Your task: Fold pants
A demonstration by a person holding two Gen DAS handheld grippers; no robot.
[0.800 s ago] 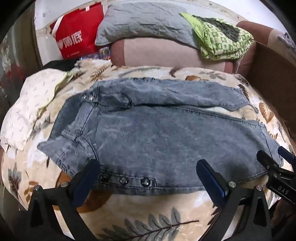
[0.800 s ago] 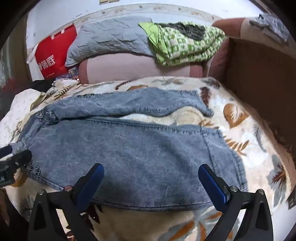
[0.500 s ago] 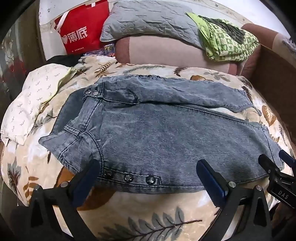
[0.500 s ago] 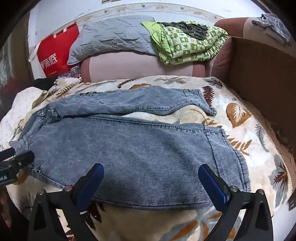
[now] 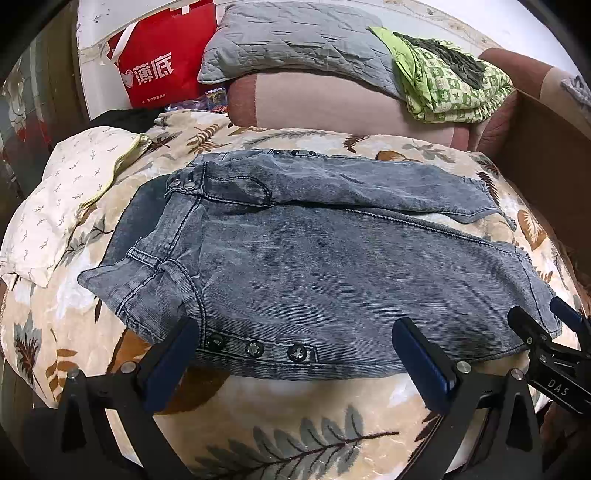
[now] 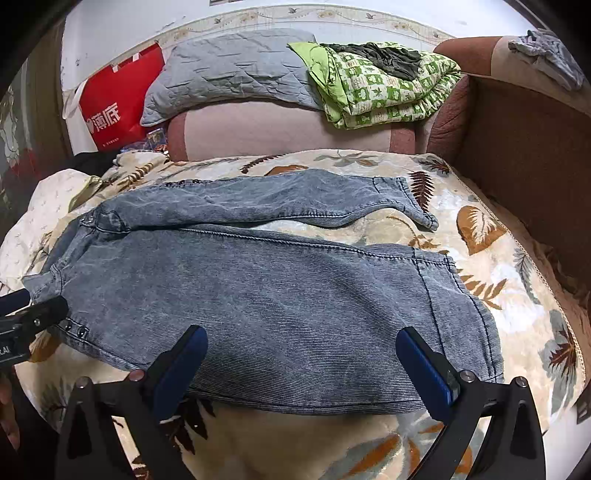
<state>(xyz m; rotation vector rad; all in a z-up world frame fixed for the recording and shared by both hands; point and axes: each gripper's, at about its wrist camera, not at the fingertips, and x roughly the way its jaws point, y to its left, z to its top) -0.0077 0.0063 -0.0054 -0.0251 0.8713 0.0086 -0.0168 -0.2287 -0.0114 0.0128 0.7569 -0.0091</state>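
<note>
Covering bed: leaf-print blanket (image 6: 480,229)

wall (image 6: 110,33): white, patterned border strip, 12 o'clock | bed (image 6: 491,266): cream leaf-print blanket | headboard bolster (image 6: 277,129): pink-brown, 12 o'clock | grey pillow (image 6: 229,74) on it | green checked quilt (image 6: 384,88), 1 o'clock | red bag (image 6: 118,99), 10 o'clock

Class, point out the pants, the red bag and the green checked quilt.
pants (image 6: 280,302), right wrist view, near leg's middle.
red bag (image 5: 162,70), left wrist view, printed front.
green checked quilt (image 6: 376,96), right wrist view, folded top.
</note>
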